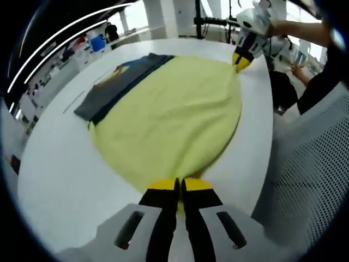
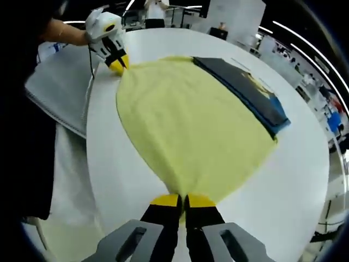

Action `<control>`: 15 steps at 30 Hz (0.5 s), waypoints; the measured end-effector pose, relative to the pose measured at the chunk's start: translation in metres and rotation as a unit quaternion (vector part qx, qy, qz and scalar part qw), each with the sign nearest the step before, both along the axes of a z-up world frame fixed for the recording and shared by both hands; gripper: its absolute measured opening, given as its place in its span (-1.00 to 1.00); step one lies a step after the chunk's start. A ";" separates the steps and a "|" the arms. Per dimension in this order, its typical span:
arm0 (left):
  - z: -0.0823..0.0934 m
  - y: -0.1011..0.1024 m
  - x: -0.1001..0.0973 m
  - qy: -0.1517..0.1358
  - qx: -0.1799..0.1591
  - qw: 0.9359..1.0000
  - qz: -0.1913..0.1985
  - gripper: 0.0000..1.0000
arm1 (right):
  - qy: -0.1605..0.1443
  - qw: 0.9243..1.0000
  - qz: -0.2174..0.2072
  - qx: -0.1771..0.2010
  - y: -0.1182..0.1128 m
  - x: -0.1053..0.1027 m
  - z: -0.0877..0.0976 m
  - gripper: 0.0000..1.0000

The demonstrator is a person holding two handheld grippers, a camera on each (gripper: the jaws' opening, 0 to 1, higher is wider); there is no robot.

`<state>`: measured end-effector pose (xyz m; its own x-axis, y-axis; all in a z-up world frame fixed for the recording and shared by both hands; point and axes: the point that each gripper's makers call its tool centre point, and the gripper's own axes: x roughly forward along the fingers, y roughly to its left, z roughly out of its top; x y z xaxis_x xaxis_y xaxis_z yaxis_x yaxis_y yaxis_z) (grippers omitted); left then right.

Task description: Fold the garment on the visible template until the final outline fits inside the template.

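Right now my worry is a slip: I have the shirt (image 1: 174, 117) pinched at two edges only, and if I pull them apart too hard or lift unevenly, cloth could slide out of one grip and the fold would land crooked. A second risk, as I judge it, is dragging the dark piece (image 1: 122, 82) along the far edge, since the yellow cloth overlaps it; a shove there could push it across the table (image 1: 60, 174) and spoil the outline.

My left gripper (image 1: 180, 185) has its jaws pressed together on the near edge of the shirt, yellow tips touching with cloth caught between them. My right gripper (image 2: 182, 201) is likewise closed on its own edge of the cloth, and it appears in the left gripper view at the far corner, held by a hand (image 1: 283, 27).

Between the two grips the shirt lies spread flat on the white table, with the dark piece beside and partly under one side. I cannot make out a template outline on the tabletop.
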<state>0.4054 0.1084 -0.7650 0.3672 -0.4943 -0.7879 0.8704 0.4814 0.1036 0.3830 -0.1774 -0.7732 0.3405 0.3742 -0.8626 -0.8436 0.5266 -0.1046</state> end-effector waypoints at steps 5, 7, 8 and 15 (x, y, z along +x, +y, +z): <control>0.010 0.001 -0.001 -0.003 -0.004 1.000 0.004 -1.00 | -0.007 1.000 -0.010 0.013 0.000 -0.001 0.009 -1.00; 0.014 0.001 -0.001 -0.004 -0.006 1.000 0.010 -1.00 | -0.010 1.000 -0.016 0.020 0.001 -0.001 0.013 -1.00; 0.017 0.001 0.000 -0.006 -0.008 1.000 0.012 -1.00 | -0.013 0.999 -0.020 0.025 0.002 0.000 0.016 -1.00; 0.033 0.004 0.000 -0.013 -0.024 0.999 0.033 -1.00 | -0.026 0.998 -0.028 0.041 0.005 -0.003 0.033 -1.00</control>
